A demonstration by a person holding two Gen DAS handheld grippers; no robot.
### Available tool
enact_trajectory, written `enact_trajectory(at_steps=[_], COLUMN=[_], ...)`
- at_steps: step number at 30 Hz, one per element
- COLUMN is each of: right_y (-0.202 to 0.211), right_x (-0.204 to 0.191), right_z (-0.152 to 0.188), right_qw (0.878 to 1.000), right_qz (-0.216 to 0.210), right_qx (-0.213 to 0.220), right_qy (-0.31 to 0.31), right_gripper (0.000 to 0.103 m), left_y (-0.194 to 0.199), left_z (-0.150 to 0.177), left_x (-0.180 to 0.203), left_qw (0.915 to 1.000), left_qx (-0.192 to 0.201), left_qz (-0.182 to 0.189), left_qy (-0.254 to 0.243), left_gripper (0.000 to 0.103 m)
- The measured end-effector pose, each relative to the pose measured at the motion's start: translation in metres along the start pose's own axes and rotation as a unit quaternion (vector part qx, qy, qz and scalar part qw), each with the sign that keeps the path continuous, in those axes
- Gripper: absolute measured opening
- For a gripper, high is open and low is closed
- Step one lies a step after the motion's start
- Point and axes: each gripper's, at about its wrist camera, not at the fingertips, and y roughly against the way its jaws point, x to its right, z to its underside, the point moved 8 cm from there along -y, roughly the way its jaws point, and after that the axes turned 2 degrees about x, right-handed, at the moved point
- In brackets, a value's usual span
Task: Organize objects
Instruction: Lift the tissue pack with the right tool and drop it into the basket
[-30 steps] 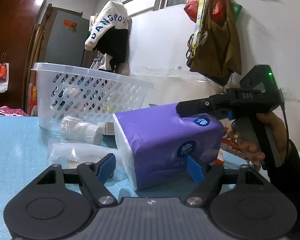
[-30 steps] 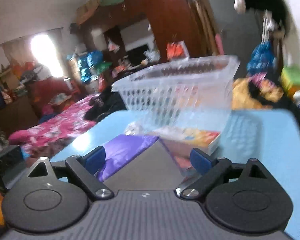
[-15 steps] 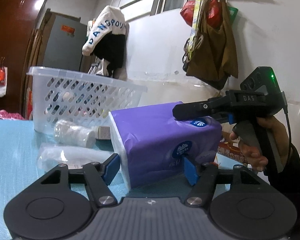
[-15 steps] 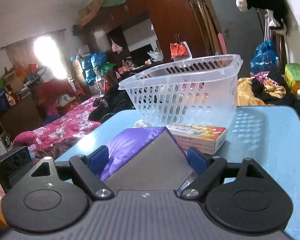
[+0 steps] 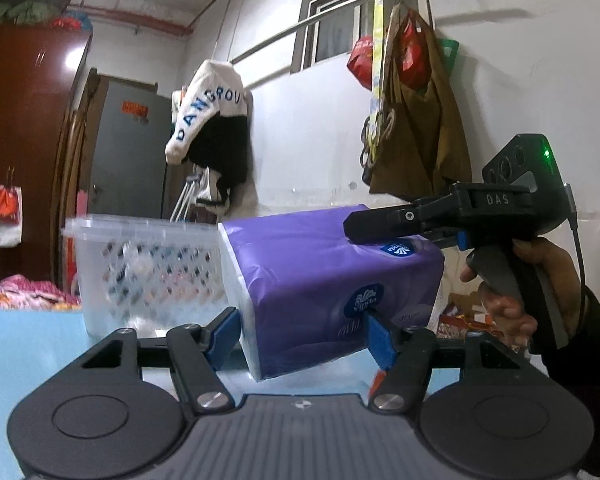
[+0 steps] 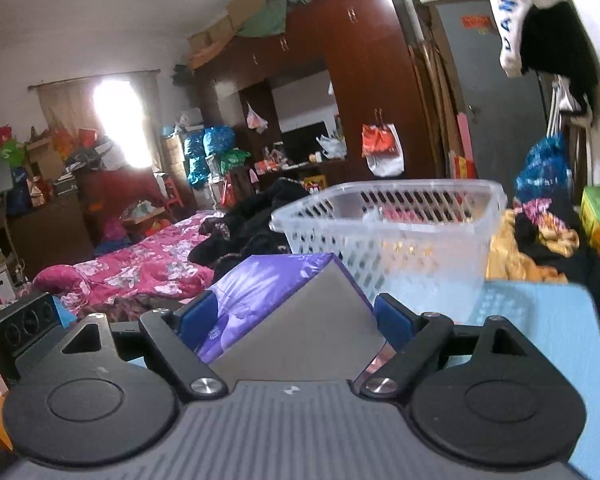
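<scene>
A purple tissue pack (image 5: pixel 332 280) hangs in the air above the blue table (image 5: pixel 28 344), tilted. My left gripper (image 5: pixel 304 332) is shut on its near lower corner. My right gripper (image 6: pixel 296 316) is shut on its other end; its body also shows in the left wrist view (image 5: pixel 456 216). The pack fills the middle of the right wrist view (image 6: pixel 268 300). A clear white lattice basket (image 5: pixel 148 272) stands on the table behind the pack, also in the right wrist view (image 6: pixel 400 236).
The table's right edge (image 6: pixel 592 360) is near. A white wall with hanging bags (image 5: pixel 412 120) and a sweater (image 5: pixel 208 116) rises behind the table. A bed (image 6: pixel 140 264) and wardrobe (image 6: pixel 360 100) lie beyond the basket.
Both grippers have lifted the purple pack off the table. The basket now sits lower in both views, and the small items in front of it have dropped out of sight.
</scene>
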Motion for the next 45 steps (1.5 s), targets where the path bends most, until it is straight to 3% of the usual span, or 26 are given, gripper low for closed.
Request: enact_trajectory(at_steps=[9, 17, 30, 33, 35, 37, 42, 45], right_y=[-0.026, -0.065, -0.120, -0.121, -0.116, -0.101, -0.036, 0.004], right_x=[0.005, 0.049, 0.102, 0.109, 0.106, 0.099, 0.077, 0.059], right_z=[-0.072, -0.103, -0.083, -0.079, -0.075, -0.070, -0.042, 0.000], right_qw=[0.999, 0.999, 0.997, 0.992, 0.985, 0.984, 0.988, 0.987], right_qz=[0.002, 0.013, 0.067, 0.123, 0.169, 0.176, 0.155, 0.155], right_qx=[0.028, 0.050, 0.016, 0.007, 0.002, 0.007, 0.022, 0.028], right_qy=[0.024, 0.000, -0.029, -0.011, 0.016, 0.038, 0.001, -0.007], right_gripper=[0.088, 0.088, 0.091, 0.093, 0.099, 0.102, 0.103, 0.103], left_y=[-0.024, -0.082, -0.160, -0.171, -0.164, -0.146, -0.070, -0.032], left_z=[-0.074, -0.118, -0.095, -0.088, -0.088, -0.093, -0.099, -0.076], left_x=[-0.021, -0.055, -0.098, -0.100, -0.096, -0.091, -0.078, -0.069], left_qw=[0.9991, 0.9984, 0.9895, 0.9785, 0.9752, 0.9779, 0.9899, 0.9865], left_qx=[0.015, -0.015, -0.109, -0.137, -0.130, -0.101, -0.037, -0.041], left_qz=[-0.018, -0.024, -0.077, -0.126, -0.141, -0.141, -0.130, -0.155], left_qy=[-0.037, -0.049, -0.056, -0.088, -0.111, -0.117, -0.044, -0.030], left_gripper=[0.069, 0.069, 0.068, 0.069, 0.077, 0.094, 0.101, 0.101])
